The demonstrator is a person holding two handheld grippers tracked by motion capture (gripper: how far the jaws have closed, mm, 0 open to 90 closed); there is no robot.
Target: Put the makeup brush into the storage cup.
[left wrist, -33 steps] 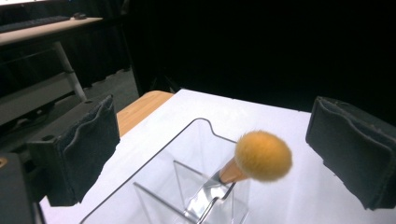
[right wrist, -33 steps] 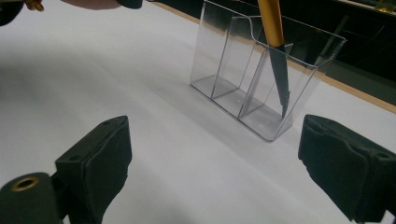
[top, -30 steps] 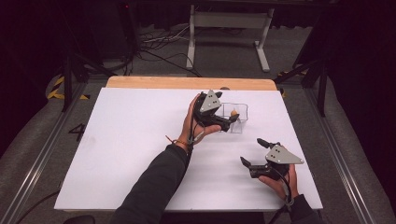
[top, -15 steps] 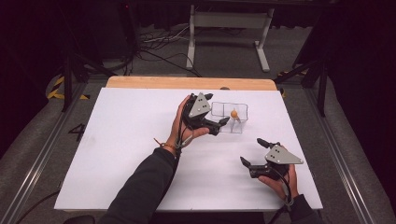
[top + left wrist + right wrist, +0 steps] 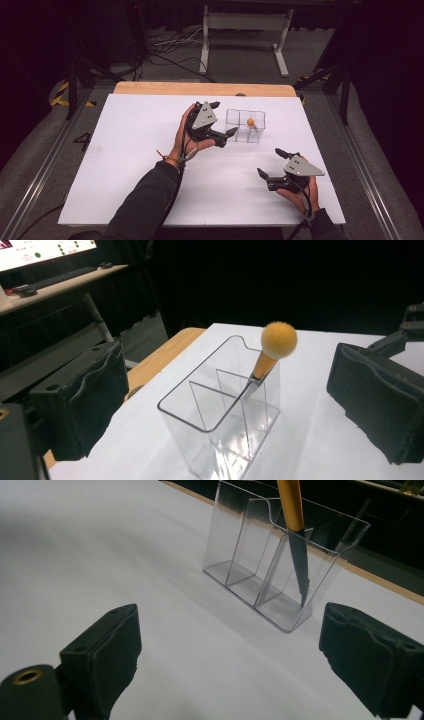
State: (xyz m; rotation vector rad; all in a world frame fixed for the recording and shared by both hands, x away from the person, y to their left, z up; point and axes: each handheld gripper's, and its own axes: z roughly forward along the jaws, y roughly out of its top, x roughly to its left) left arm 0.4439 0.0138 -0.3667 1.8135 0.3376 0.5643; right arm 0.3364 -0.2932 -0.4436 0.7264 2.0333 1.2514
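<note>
A clear three-compartment organiser (image 5: pixel 237 126) stands on the white table top at the back right. A makeup brush (image 5: pixel 250 122) with a fluffy orange head leans upright in its right-end compartment. My left gripper (image 5: pixel 223 119) hovers open just left of the organiser, empty. In the left gripper view the organiser (image 5: pixel 220 410) and brush head (image 5: pixel 278 340) sit between and beyond the wide jaws of the left gripper (image 5: pixel 227 405). My right gripper (image 5: pixel 269 161) rests open near the front right. In its view, the right gripper (image 5: pixel 237 660) faces the organiser (image 5: pixel 250 545) and the brush handle (image 5: pixel 292 510).
The white board (image 5: pixel 125 150) has a wooden strip (image 5: pixel 200 88) along its far edge. Metal rails run along both sides. A white stand (image 5: pixel 240 30) and cables lie on the floor behind. A desk with a monitor (image 5: pixel 45 247) shows in the left gripper view.
My left gripper has drawn back leftwards from the organiser, still open. The brush stays in its compartment. The right gripper has not moved.
</note>
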